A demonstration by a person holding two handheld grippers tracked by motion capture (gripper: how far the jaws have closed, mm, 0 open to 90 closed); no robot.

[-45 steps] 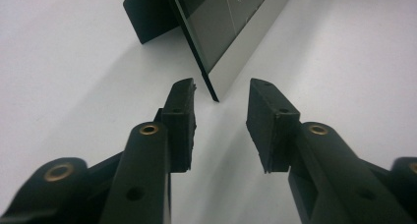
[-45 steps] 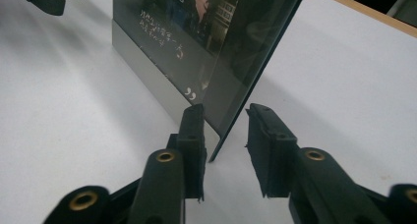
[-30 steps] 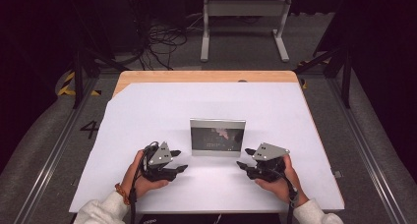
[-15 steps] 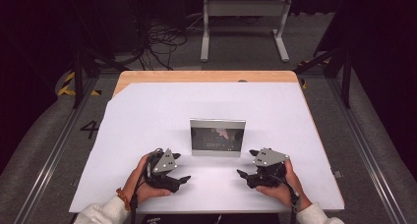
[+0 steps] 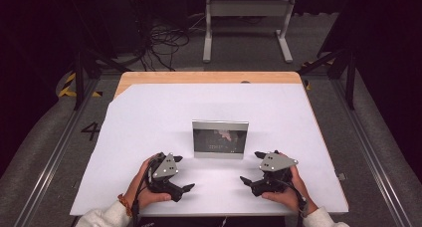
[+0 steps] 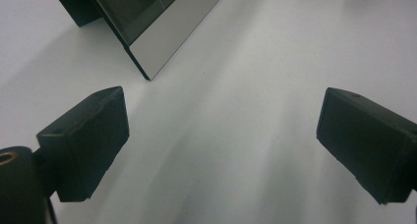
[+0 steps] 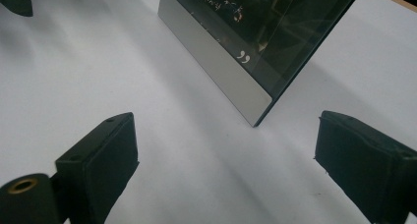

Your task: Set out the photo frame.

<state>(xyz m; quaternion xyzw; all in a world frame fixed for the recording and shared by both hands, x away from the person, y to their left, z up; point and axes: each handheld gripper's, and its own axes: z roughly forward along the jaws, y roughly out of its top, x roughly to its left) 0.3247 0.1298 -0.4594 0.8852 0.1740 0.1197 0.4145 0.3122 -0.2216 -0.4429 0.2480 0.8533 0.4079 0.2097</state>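
On the left, the left gripper (image 5: 180, 173) sits low over the white tabletop (image 5: 149, 117), its fingers (image 6: 83, 140) spread wide after just opening, with nothing but bare surface between them. In the middle stands the picture frame (image 5: 220, 139), upright near the tabletop's front half, its silver lower edge resting on the white surface and its dark glass facing the person. On the right, the right gripper (image 5: 253, 167) has its fingers (image 7: 98, 160) equally wide apart, just opened and empty, near the frame's corner.

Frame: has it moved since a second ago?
No. The frame stands at the same spot on the white sheet, mid-table, as before.
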